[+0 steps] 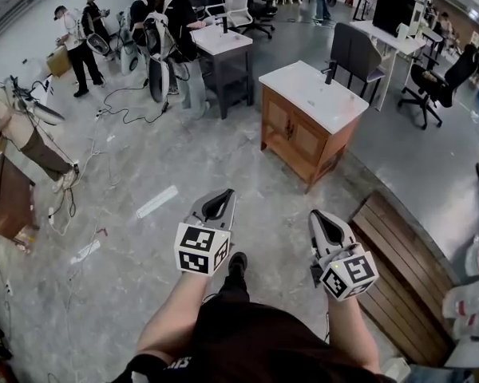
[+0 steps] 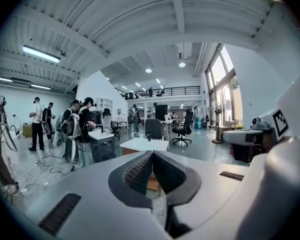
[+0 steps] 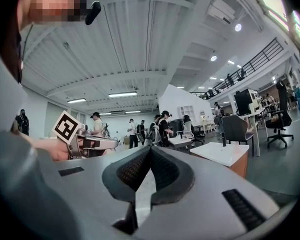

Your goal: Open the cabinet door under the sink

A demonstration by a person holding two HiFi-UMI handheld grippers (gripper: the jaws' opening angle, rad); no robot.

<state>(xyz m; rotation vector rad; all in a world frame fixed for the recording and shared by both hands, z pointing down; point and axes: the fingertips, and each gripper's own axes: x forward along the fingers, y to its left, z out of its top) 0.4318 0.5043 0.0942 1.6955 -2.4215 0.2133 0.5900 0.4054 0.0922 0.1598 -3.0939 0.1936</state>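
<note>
The sink cabinet is a small wooden unit with a white top and a dark faucet. It stands on the grey floor some way ahead, and its two front doors are closed. My left gripper and right gripper are held side by side in the air, well short of the cabinet. Both are shut with nothing between the pads. In the left gripper view the shut jaws point at the cabinet's white top. In the right gripper view the cabinet lies right of the shut jaws.
A slatted wooden platform lies on the floor at the right. Behind the cabinet stand a white desk and office chairs. Several people stand at the back left, with cables across the floor.
</note>
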